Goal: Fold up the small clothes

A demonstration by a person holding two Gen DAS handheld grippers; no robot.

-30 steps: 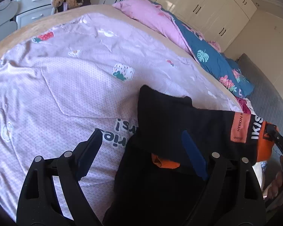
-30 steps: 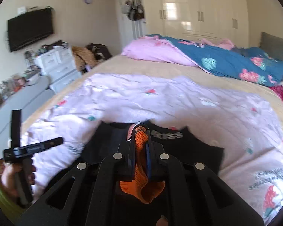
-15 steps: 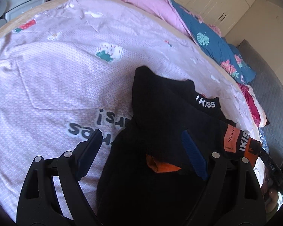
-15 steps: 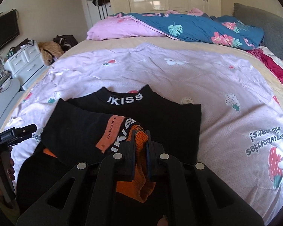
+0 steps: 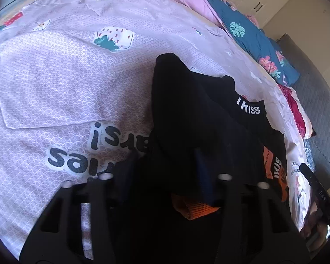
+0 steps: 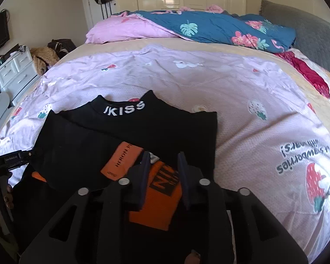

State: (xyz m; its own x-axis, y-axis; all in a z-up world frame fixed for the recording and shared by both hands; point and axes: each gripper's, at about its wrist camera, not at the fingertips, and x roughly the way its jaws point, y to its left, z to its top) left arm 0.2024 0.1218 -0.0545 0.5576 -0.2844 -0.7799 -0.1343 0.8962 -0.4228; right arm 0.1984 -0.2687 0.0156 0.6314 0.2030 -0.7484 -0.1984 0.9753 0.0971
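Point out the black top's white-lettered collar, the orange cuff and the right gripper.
white-lettered collar (image 6: 124, 109), right wrist view, on the white lettering.
orange cuff (image 6: 159, 195), right wrist view, on the ribbed orange knit between the fingers.
right gripper (image 6: 162, 157), right wrist view, midway between the fingertips.

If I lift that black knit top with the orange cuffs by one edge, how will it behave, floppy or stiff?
Probably floppy: the black knit top with orange cuffs already lies folded over itself in soft layers on the pink strawberry-print sheet. It likely sags and unfolds if raised by one edge. The ribbed orange cuff between the right gripper looks thicker, so perhaps an easier hold.
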